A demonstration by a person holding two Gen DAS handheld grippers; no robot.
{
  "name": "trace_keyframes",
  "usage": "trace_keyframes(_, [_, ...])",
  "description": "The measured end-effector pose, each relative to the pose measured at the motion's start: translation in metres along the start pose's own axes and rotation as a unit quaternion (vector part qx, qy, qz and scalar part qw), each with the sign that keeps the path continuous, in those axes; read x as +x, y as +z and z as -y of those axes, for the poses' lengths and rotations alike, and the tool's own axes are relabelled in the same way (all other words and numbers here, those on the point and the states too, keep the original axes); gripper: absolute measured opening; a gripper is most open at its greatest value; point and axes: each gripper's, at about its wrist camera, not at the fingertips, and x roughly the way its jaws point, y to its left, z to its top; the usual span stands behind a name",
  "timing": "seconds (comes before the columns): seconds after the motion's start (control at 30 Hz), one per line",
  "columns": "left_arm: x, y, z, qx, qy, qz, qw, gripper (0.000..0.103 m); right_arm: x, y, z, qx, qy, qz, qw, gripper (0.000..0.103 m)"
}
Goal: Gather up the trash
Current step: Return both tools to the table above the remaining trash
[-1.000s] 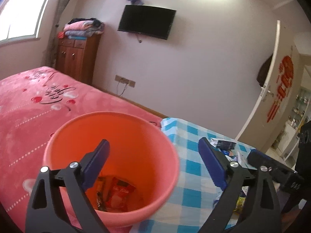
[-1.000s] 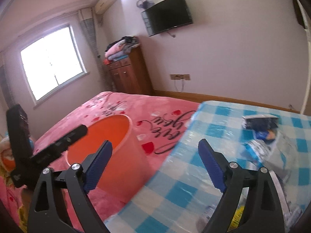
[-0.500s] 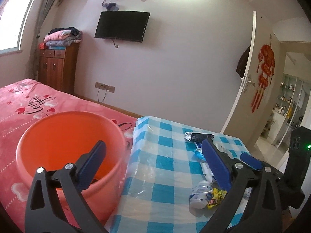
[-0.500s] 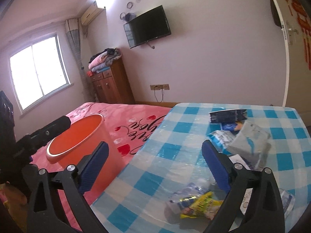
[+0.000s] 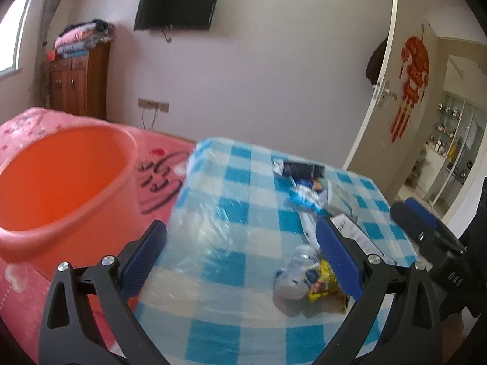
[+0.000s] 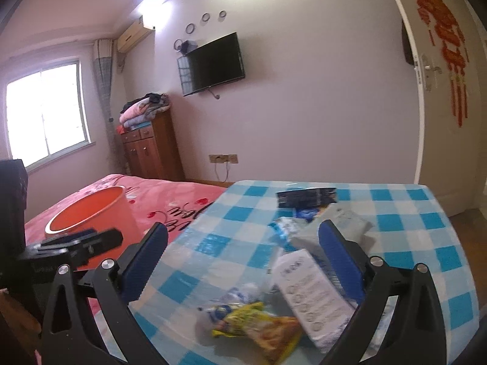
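An orange bucket stands on the pink bed, left of a table with a blue-checked cloth. Trash lies on the table: a crushed clear bottle, a yellow snack wrapper, a white packet, a grey pouch, a dark wrapper. My left gripper is open and empty over the table's left edge. My right gripper is open and empty above the yellow wrapper and the bottle. The bucket also shows in the right wrist view.
The pink bed lies left of the table. A wooden cabinet with folded blankets stands at the back wall under a wall television. A white door stands open at the right.
Both grippers have swung right, away from the bucket and toward the trash on the table. Both stay open and empty.
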Motion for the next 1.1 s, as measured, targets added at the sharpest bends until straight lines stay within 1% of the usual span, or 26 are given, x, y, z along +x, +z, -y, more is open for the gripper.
trace_keyframes(0.1, [0.010, -0.008, 0.008, 0.000, -0.006, -0.015, 0.9999, 0.099, -0.003, -0.004, 0.014, 0.005, -0.013, 0.003, 1.000, 0.098])
trace_keyframes(0.23, [0.019, -0.018, 0.024, 0.017, -0.006, -0.028, 0.9994, 0.099, -0.005, -0.011, 0.033, 0.014, -0.023, 0.002, 1.000, 0.098])
trace_keyframes(0.4, [0.028, -0.025, 0.041, 0.025, -0.006, -0.033, 0.9991, 0.099, -0.006, -0.019, 0.055, 0.026, -0.031, -0.001, 0.999, 0.098])
trace_keyframes(0.67, [0.043, -0.037, 0.070, 0.047, -0.012, -0.056, 0.9972, 0.099, -0.015, -0.023, 0.081, 0.024, -0.057, 0.006, 0.998, 0.098])
trace_keyframes(0.8, [0.049, -0.041, 0.081, 0.056, -0.017, -0.065, 0.9962, 0.099, -0.016, -0.025, 0.097, 0.041, -0.065, 0.003, 0.997, 0.098])
trace_keyframes(1.0, [0.055, -0.047, 0.099, 0.068, -0.029, -0.080, 0.9940, 0.099, -0.020, -0.028, 0.120, 0.055, -0.081, -0.002, 0.995, 0.098])
trace_keyframes(1.1, [0.058, -0.049, 0.110, 0.071, -0.042, -0.090, 0.9925, 0.099, -0.019, -0.029, 0.133, 0.066, -0.096, -0.014, 0.993, 0.098])
